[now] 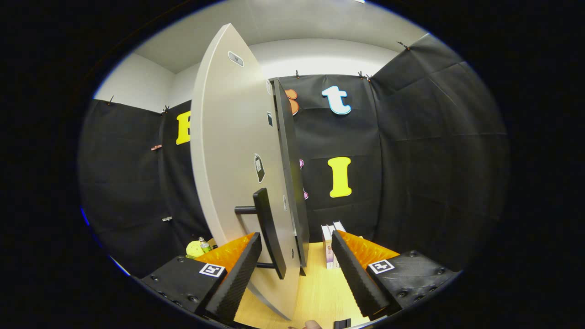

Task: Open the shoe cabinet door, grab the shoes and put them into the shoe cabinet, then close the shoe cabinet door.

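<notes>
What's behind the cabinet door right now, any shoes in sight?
Behind the open cabinet door I see only the cabinet's dark edge and booth cloth. Its inside is covered by the door, so no shoes are visible. The tool is open, its fingers straddling the door's black handle.

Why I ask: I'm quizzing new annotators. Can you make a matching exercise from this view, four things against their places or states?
Things:
1. door handle
2. shoe cabinet door
3. small bottle
4. white boxes

Places or states:
A. standing on the wooden surface, just beyond the right finger
B. between the fingers of the open tool
C. beyond the left finger, beside a yellow-green thing
D. pale, standing open, seen nearly edge-on

Pairs: 1-B, 2-D, 3-C, 4-A
</notes>
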Action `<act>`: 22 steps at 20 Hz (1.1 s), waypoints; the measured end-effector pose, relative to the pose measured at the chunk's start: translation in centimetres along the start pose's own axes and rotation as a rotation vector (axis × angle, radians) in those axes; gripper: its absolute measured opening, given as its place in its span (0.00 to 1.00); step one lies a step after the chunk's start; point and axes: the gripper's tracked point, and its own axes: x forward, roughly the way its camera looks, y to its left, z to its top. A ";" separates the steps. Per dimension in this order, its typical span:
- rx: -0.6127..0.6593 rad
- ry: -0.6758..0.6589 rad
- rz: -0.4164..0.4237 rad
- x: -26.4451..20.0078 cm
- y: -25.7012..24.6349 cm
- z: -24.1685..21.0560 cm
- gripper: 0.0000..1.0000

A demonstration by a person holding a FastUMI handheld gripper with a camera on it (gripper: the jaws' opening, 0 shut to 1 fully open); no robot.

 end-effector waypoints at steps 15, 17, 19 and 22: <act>-0.063 0.002 0.146 4.3 11.6 -2.0 0.96; -0.065 0.001 0.127 4.9 13.3 -2.4 0.96; -0.052 -0.004 0.108 5.5 15.0 -2.7 0.96; -0.052 -0.015 0.079 7.1 17.1 -3.0 0.96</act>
